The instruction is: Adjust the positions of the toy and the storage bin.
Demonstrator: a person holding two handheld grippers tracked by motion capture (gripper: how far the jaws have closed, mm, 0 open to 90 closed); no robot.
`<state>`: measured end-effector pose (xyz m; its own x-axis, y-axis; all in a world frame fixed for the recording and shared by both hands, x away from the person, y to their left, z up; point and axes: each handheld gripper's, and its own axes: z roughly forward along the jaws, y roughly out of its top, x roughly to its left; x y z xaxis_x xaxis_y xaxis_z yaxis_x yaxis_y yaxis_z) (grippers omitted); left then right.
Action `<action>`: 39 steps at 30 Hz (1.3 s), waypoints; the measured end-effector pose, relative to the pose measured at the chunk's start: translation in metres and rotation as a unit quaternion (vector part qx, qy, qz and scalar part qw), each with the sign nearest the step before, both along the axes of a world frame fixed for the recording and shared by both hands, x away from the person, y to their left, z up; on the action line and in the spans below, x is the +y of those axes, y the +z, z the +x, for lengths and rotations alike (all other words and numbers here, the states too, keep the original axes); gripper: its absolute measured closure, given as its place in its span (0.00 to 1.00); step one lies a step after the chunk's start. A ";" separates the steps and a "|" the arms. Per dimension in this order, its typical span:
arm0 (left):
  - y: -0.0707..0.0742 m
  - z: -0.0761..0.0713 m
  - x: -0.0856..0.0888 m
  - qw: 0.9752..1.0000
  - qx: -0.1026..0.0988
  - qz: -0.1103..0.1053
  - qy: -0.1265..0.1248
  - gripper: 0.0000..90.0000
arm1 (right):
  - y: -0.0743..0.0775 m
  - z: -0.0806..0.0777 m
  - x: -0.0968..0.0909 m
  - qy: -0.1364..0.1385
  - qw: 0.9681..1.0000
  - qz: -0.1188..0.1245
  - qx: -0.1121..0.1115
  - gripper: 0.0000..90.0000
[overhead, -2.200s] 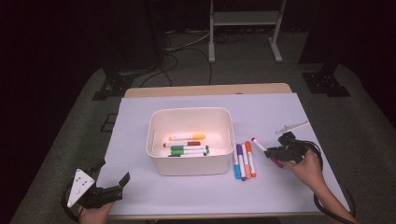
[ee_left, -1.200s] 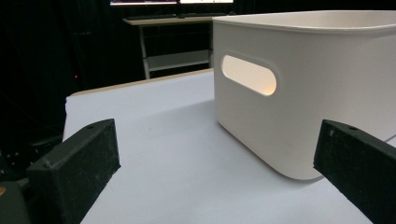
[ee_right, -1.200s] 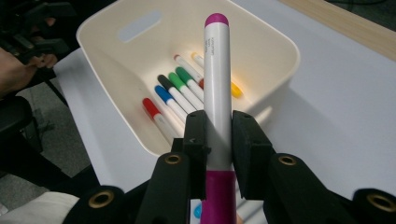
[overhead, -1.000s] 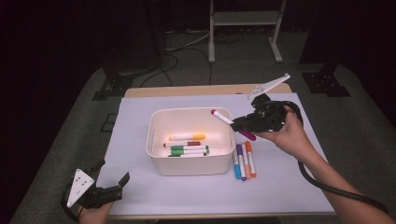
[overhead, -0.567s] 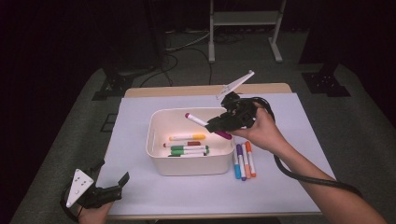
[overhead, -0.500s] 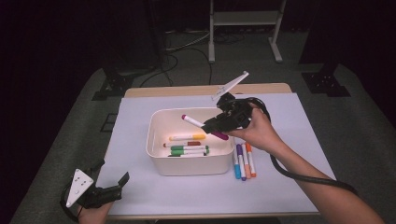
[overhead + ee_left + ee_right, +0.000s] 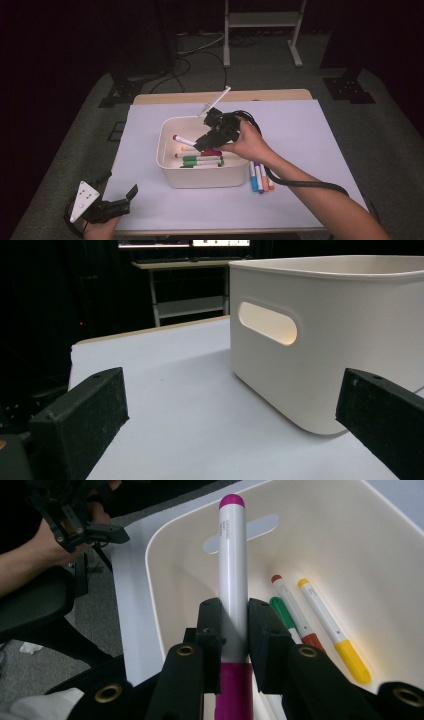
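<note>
If I let go from this height, the white-barrelled marker with the magenta cap [image 7: 233,575] could bounce off the rim of the white plastic bin [image 7: 165,610] and roll onto the table; my right gripper [image 7: 234,625] is clamped on its barrel, the marker pointing forward over the bin's inside, above the green, red and yellow markers [image 7: 305,615] lying there; my left gripper [image 7: 225,420] rests open beside the bin.

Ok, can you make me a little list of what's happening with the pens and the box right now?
right gripper: shut on the magenta marker, over the white bin
left gripper: open, holding nothing, near the table's front edge
inside bin: green, red-capped and yellow-capped markers
beside bin: blue, purple and orange markers on the table
table cover: pale sheet
</note>
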<state>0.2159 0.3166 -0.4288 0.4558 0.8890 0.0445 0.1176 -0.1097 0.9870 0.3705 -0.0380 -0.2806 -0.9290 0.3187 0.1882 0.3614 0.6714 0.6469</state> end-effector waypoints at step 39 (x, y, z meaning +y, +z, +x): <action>0.001 -0.001 0.002 1.000 -0.002 -0.001 0.002 0.00 | -0.059 0.008 0.049 0.054 0.992 -0.118 0.012 0.78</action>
